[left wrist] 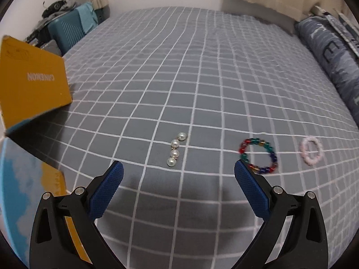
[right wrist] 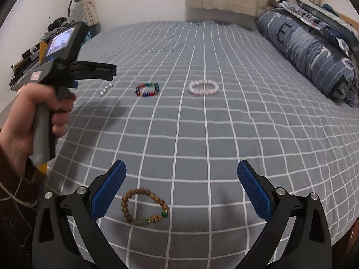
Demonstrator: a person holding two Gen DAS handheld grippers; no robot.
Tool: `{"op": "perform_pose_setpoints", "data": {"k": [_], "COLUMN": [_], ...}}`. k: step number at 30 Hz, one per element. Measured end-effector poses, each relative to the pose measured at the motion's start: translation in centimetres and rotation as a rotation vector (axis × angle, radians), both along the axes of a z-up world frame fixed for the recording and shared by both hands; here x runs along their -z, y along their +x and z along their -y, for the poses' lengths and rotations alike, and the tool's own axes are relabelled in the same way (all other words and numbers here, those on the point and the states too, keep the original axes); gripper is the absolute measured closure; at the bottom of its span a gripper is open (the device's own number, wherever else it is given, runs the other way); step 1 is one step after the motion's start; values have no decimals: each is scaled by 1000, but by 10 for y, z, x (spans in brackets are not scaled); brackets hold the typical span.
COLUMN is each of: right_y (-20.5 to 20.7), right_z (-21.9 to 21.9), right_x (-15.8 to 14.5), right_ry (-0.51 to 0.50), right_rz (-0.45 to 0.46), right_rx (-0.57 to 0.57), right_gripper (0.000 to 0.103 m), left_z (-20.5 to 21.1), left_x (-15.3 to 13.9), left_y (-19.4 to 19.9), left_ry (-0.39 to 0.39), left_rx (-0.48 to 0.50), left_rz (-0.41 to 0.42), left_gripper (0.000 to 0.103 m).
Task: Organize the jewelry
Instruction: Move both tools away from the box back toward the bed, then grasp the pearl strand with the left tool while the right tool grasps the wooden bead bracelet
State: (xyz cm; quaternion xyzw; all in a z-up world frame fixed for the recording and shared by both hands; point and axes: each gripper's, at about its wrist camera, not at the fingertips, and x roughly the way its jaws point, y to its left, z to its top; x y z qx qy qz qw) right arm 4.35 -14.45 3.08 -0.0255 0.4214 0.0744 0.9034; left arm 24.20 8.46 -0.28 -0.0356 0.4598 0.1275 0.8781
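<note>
Grey bedding with a white grid (left wrist: 202, 78) is serving as the work surface, with a folded blue quilt (right wrist: 314, 44) lying along its far right side. Left gripper (left wrist: 178, 170) is hovering low over the sheet with its jaws spread wide and nothing between them. Just ahead of it, slightly left of the midline, a short pearl strand (left wrist: 175, 149) is lying with its long axis running almost straight away from the tongs. Off the right fingertip a multicoloured bead bracelet (left wrist: 259, 155) is resting, and a pink bead bracelet (left wrist: 311, 153) beyond that. An open yellow box (left wrist: 33, 85) is standing to the left.

Right gripper (right wrist: 181, 172) is likewise gaping and empty, with a wooden bead bracelet (right wrist: 144, 207) lying flat between its fingers, nearer the left pad. By my reading, each gripper is nearest its own piece.
</note>
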Motion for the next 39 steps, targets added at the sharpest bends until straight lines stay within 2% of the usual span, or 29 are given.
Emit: {"op": "perform_pose_setpoints", "data": {"k": [2, 7, 9, 14, 17, 21, 26, 28, 30, 32, 35, 39], "right_y": [-1, -4, -4, -5, -6, -7, -8, -7, -7, -7, -4, -3], "right_z": [0, 1, 2, 1, -1, -4, -5, -6, -5, -4, -4, -2], "right_x": [7, 22, 28, 40, 46, 53, 59, 61, 61, 62, 63, 63], "right_ry": [0, -6, -8, -5, -5, -2, 0, -6, -3, -14, -28, -20], "right_rz": [-15, -48, -61, -97, -115, -145, -172, -178, -182, -184, -187, -189], "right_rx": [1, -8, -11, -15, -28, -47, -62, -63, -64, -60, -61, -59], "right_gripper": [8, 9, 12, 22, 29, 40, 54, 60, 66, 77, 86, 89], "left_z": [-1, -11, -15, -18, -18, -19, -16, -14, -9, -7, -4, -2], "left_x": [11, 34, 41, 49, 51, 51, 52, 52, 51, 51, 51, 50], "left_y": [7, 16, 19, 24, 24, 26, 26, 25, 24, 24, 23, 21], "left_ry": [21, -13, -38, -43, -36, -43, -35, -27, -23, -18, -17, -29], "left_rx": [-21, -54, -66, -66, -77, -76, -66, -61, -51, -46, -41, -22], "left_rz": [0, -30, -36, -49, -49, -45, -47, -47, -48, -51, -53, -65], "left_gripper": [6, 6, 7, 8, 13, 25, 35, 42, 48, 53, 61, 82]}}
